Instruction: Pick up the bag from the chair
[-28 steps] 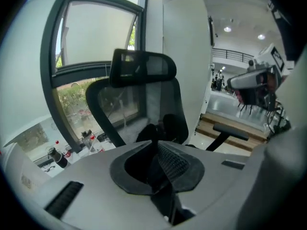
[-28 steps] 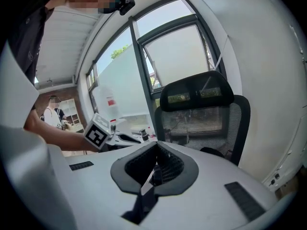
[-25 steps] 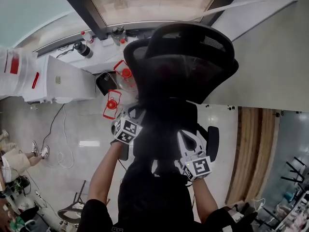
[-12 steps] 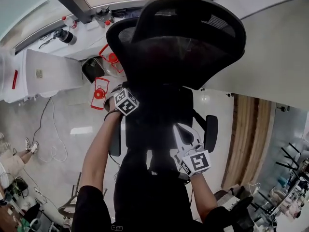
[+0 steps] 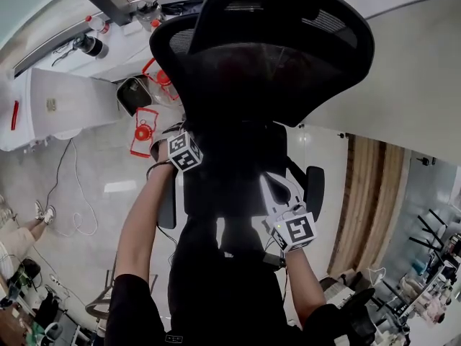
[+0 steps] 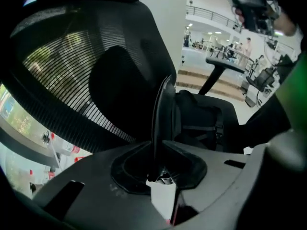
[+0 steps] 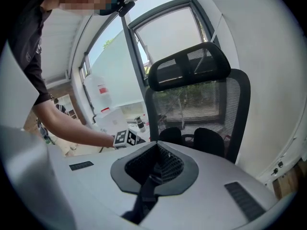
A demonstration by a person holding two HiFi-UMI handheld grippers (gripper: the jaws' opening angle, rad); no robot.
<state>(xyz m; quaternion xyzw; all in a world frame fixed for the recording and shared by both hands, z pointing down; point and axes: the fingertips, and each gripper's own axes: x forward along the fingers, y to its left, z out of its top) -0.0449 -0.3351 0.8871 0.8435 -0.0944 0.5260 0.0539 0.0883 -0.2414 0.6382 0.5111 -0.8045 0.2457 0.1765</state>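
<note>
A black mesh office chair fills the head view. On its seat sits the black bag, seen in the left gripper view below the armrest. My left gripper is shut on a thin black strap that rises upright from its jaws. Its marker cube shows at the seat's left side. My right gripper is shut too, with a black strap trailing out of its jaws toward the camera. It hovers at the seat's front right and faces the chair back.
A white cabinet stands left of the chair, with red-and-white items and a dark bin beside it. Cables lie on the floor. A wooden step runs along the right. A window is behind the chair.
My left gripper has moved forward along the chair's left side, toward the backrest. The right gripper has hardly shifted. The head view has tilted closer over the chair.
</note>
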